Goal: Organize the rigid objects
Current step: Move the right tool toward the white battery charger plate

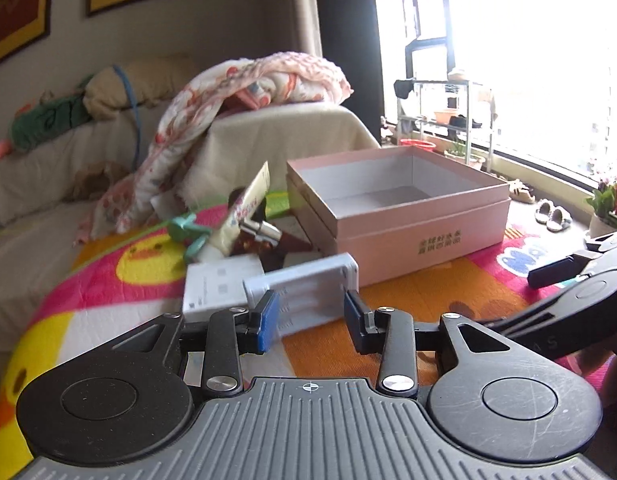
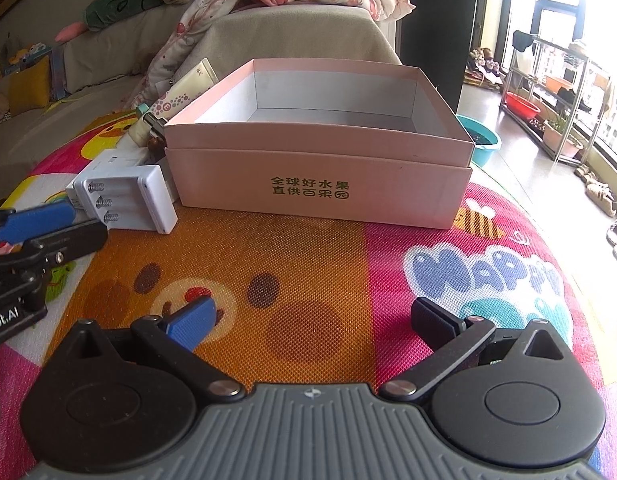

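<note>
A white battery charger (image 1: 308, 280) lies tilted on the pile left of the open pink box (image 1: 424, 236). My left gripper (image 1: 308, 314) has its blue pads against the charger's two long sides at its near end. In the right wrist view the charger (image 2: 128, 196) shows its three spring slots, and the left gripper (image 2: 68, 224) reaches it from the left edge. My right gripper (image 2: 312, 320) hovers open over the orange part of the play mat (image 2: 308, 264), with nothing between its fingers, in front of the pink box (image 2: 308, 168). The box interior looks bare.
Beside the charger lie a flat white box (image 1: 216, 284), a cream tube (image 1: 244, 208), a silver cylinder (image 1: 264, 230) and a teal item (image 1: 188, 232). A covered sofa with a blanket (image 1: 244, 92) stands behind. A shelf rack (image 2: 556, 92) and basins stand by the window.
</note>
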Available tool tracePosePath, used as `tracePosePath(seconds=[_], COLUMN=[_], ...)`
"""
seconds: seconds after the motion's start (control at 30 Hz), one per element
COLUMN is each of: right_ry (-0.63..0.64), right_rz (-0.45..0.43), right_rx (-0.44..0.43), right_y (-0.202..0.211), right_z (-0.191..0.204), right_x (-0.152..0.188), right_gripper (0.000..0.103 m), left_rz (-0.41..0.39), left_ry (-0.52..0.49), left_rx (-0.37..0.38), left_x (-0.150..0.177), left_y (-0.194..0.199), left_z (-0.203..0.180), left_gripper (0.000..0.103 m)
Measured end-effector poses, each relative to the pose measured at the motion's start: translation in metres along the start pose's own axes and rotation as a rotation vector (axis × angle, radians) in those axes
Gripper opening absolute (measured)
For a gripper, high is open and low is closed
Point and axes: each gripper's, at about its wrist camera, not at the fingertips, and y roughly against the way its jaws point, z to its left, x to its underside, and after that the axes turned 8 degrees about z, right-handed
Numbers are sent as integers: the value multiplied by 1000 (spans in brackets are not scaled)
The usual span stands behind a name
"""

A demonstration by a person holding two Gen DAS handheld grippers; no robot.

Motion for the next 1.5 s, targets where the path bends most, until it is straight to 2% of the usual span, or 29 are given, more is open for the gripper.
tracePosePath(seconds=[0.13,0.23,0.3,0.37,0.4,0.43,0.5,0.6,0.63,0.7,0.83,0.9,0.97,1.03,1.1,1.13,1.23,1.27,1.3,1.4,1.43,1.5], right_ry=[3,2,2,2,2,2,1,-2,-2,-4,-5,-8,-7,-1,39,66,88,84,94,135,133,163], right_rz=[-11,-14,-14,-15,-14,-15,-16,-17,-17,-19,-20,-22,-22,-36,-89,-134,-319,-356,-358,-245,-210,-192], right_rx=[-5,-8,-8,-8,-8,-6,-4,-2,-2,-2,-3,-6,-8,-3,-19,-21,6,3,-24,-158,-182,-173], right_y=[2,3,3,3,3,3,4,4,4,5,5,5,5,9,19,26,49,53,55,47,41,30], right_z=[0,-1,-1,-1,-1,-1,0,0,0,0,0,-1,-1,-1,3,7,22,26,31,45,53,72], right_x=[3,4,4,4,4,4,4,4,4,4,4,4,4,5,9,12,23,23,20,0,-7,-16], right_gripper=[103,103,103,103,103,103,103,103,103,103,103,103,103,96,93,93,93,94,95,95,95,95], left_rz=[-26,38,114,202,218,203,134,42,35,53,124,153,166,191,193,186,135,116,99,94,98,99], left_ry=[-11,-17,16,88,120,133,129,144,162,194,204,186,176,167,166,174,201,210,223,269,285,305], left_rx=[20,93,196,377,459,486,424,220,150,87,100,137,203,295,370,373,282,236,188,110,90,59], left_x=[-25,-34,-33,-30,-28,-29,-34,-44,-46,-49,-44,-37,-29,-25,-19,-17,-16,-17,-18,-20,-20,-20], left_y=[-10,-20,-23,-24,-22,-17,-6,-4,-9,-21,-38,-39,-31,-23,-12,-6,8,12,13,11,9,7], left_z=[15,23,28,36,40,43,49,61,67,77,81,76,69,65,63,65,77,82,89,103,107,111], left_gripper=[40,40,38,38,39,41,41,39,39,39,39,38,38,38,39,39,39,39,39,39,39,39])
